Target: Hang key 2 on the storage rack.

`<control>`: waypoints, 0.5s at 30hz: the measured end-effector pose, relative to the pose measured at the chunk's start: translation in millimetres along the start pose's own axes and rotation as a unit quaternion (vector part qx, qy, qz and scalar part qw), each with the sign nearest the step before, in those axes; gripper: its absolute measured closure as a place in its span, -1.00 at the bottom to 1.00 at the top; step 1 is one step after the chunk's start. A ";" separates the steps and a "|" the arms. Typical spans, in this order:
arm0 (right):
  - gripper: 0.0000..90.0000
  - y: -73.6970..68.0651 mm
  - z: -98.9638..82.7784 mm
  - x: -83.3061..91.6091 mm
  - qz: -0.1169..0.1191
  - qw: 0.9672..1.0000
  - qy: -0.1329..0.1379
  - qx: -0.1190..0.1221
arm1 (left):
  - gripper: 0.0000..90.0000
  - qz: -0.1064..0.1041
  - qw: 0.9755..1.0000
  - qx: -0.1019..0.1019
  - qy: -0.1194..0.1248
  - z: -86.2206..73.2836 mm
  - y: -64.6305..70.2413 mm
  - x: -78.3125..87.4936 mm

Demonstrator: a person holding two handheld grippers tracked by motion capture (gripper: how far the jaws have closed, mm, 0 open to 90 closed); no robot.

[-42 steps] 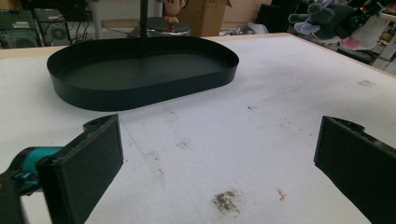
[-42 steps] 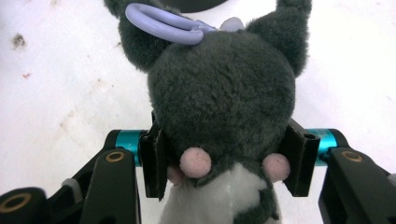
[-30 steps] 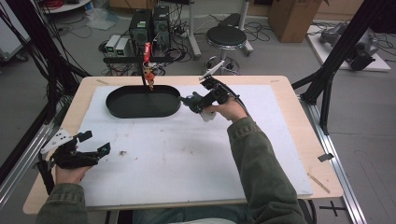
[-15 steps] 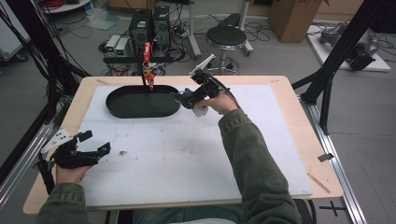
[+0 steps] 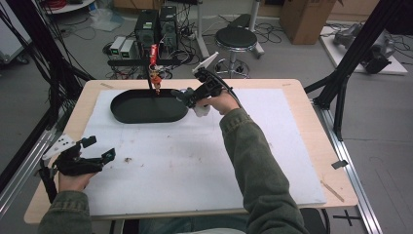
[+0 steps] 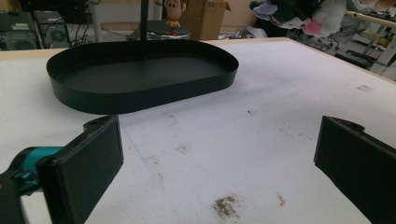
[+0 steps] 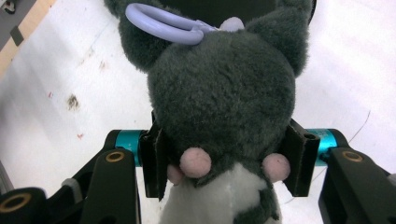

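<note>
The white mat (image 5: 204,161) covers most of the wooden table (image 5: 311,161), leaving a bare wooden border along each edge. From the middle of the mat, the black oval tray (image 5: 146,107) lies at about 11 o'clock, near the far edge, its low wall standing up all round. A thin black stand (image 5: 149,73) rises at the tray's far rim. The wide stretch of mat from the centre out to 3 o'clock and 5 o'clock is open, marked only by a few brown stains.

The right gripper (image 5: 187,96) hovers at the tray's right end, at about 12 o'clock from the mat's centre, with the person's sleeve (image 5: 253,165) stretching across the mat behind it. Its jaws are clamped on a grey plush toy (image 7: 224,88), the pads pressing into its sides. The toy has dark grey fur, rounded ears, a white belly, small pink paws and a lilac plastic loop (image 7: 163,23) at the top of its head. It hangs clear of the mat.

The left gripper (image 5: 100,157) rests low at about 8 o'clock, near the mat's left edge, its jaws spread wide with nothing between them and bare mat ahead toward the tray.
</note>
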State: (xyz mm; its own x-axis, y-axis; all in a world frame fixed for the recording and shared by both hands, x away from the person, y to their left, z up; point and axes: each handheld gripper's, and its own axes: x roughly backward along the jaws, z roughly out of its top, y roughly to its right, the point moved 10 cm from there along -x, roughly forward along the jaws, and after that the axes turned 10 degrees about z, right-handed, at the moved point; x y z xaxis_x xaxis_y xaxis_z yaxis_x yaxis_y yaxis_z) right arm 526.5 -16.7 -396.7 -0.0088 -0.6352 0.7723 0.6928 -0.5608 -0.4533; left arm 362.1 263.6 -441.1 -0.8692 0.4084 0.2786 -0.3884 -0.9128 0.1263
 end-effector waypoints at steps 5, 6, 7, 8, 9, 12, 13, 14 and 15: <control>0.00 -5.7 11.2 0.5 0.001 1.000 0.003 0.000 | -0.96 -0.001 1.000 0.001 -0.001 -0.3 -0.7 -0.8; 0.00 -5.8 13.1 0.1 -0.001 1.000 0.002 0.003 | -0.96 -0.001 1.000 0.000 -0.001 -0.4 -0.6 -1.0; 0.00 -6.8 15.4 -0.8 0.000 1.000 0.003 0.001 | -0.96 -0.002 1.000 0.000 -0.002 -0.4 -0.3 -1.1; 0.00 -7.3 17.4 -0.7 0.001 1.000 0.001 0.000 | -0.96 -0.002 1.000 0.000 -0.002 -0.3 -0.1 -1.0; 0.00 -7.5 20.0 -1.2 -0.001 1.000 0.002 0.002 | -0.96 -0.002 1.000 0.000 -0.001 -0.1 0.0 -1.0; 0.00 -9.7 28.3 -1.3 -0.004 1.000 0.001 0.007 | -0.96 -0.001 1.000 0.001 -0.001 0.0 -0.5 -0.9; 0.00 -10.0 31.1 -1.5 -0.006 1.000 0.000 0.012 | -0.96 -0.001 1.000 0.002 0.000 0.0 -0.7 -1.1; 0.00 -10.7 33.7 -0.9 -0.007 1.000 -0.002 0.011 | -0.96 -0.001 1.000 0.001 0.000 0.0 -1.0 -1.3; 0.00 -11.4 36.8 -0.9 -0.006 1.000 0.000 0.008 | -0.96 0.000 1.000 0.002 -0.001 -0.1 -1.2 -1.3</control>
State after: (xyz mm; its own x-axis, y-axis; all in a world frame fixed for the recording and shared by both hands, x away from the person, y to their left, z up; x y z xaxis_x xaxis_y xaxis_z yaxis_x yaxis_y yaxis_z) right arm 545.1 9.8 -375.8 -0.0173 -0.6288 0.7773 0.7042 -0.5596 -0.4370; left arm 363.7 264.2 -441.7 -0.8688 0.4080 0.2804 -0.3871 -0.9130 0.1291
